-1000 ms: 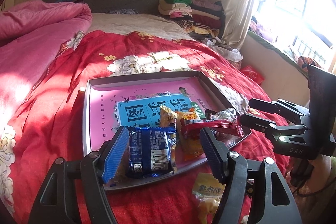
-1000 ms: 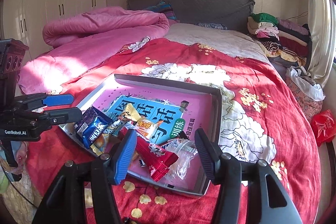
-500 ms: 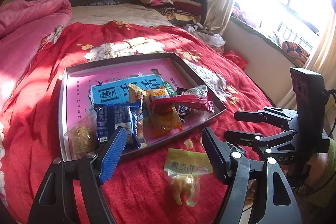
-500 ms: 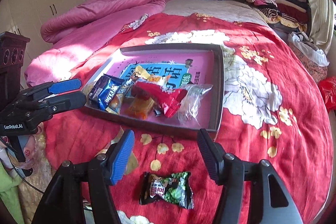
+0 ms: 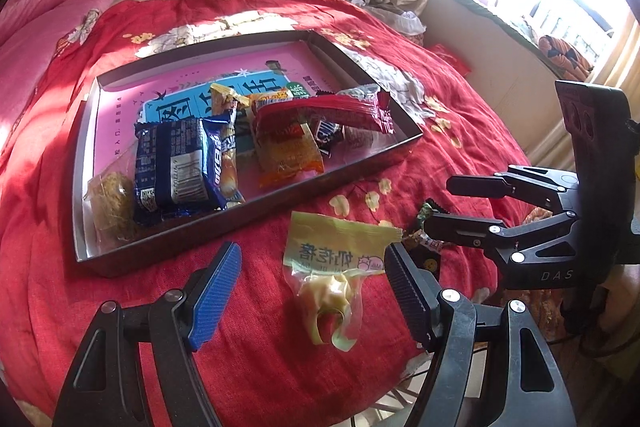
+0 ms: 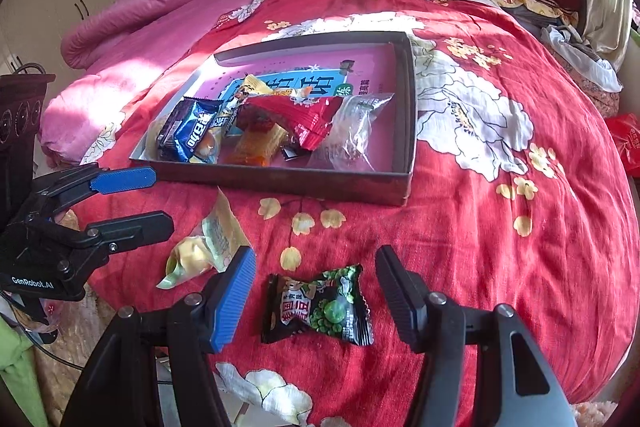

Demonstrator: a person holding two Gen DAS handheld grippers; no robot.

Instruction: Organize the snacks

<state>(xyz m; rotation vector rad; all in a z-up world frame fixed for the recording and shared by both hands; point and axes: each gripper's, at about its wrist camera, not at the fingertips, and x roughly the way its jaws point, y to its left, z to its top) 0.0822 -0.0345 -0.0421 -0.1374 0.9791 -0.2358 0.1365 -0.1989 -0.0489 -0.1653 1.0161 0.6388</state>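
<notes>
My left gripper (image 5: 312, 291) hangs open, nothing gripped, astride a pale yellow-green snack packet (image 5: 334, 263) lying on the red bedspread (image 5: 260, 339); my right gripper (image 6: 316, 301) brackets a black-and-green pea packet (image 6: 318, 307), pads apart. Snack tray (image 5: 248, 221) at twelve o'clock.

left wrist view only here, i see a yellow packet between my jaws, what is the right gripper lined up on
Observer: The right gripper frames a black and green pea snack packet lying on the red bedspread; its pads are not touching it.
Operator: is that packet in the tray or out
Observer: Out, nearer than the tray wall.
Operator: anything beside it
Observer: The yellow packet lies to its left, by the left gripper, whose jaws stand open.
</notes>
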